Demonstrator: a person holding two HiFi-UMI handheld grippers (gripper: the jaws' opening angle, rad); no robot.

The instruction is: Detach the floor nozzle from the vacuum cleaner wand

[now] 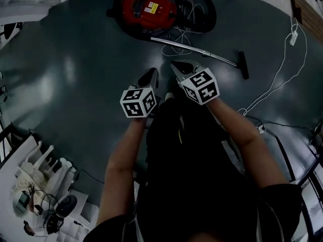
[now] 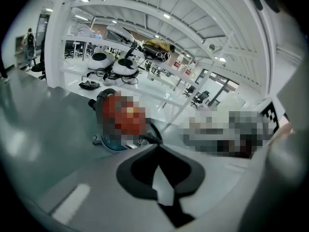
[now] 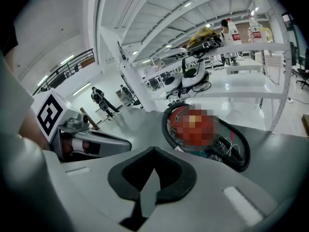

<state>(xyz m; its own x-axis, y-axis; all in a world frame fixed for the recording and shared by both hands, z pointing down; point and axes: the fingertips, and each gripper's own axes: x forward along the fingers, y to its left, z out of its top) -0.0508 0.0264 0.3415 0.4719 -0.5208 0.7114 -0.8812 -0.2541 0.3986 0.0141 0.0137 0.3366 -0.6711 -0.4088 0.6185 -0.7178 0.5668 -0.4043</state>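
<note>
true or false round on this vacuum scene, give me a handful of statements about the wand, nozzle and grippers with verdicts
1. The floor nozzle sits on the end of the wand. True.
2. The left gripper holds the wand. False: its jaws are together on nothing, short of the wand.
3. The red vacuum cleaner stands on a table. False: it stands on the dark floor.
4. The right gripper is shut and empty. True.
5. The floor nozzle lies nearer the left gripper. False: it lies off to the right, nearer the right gripper.
</note>
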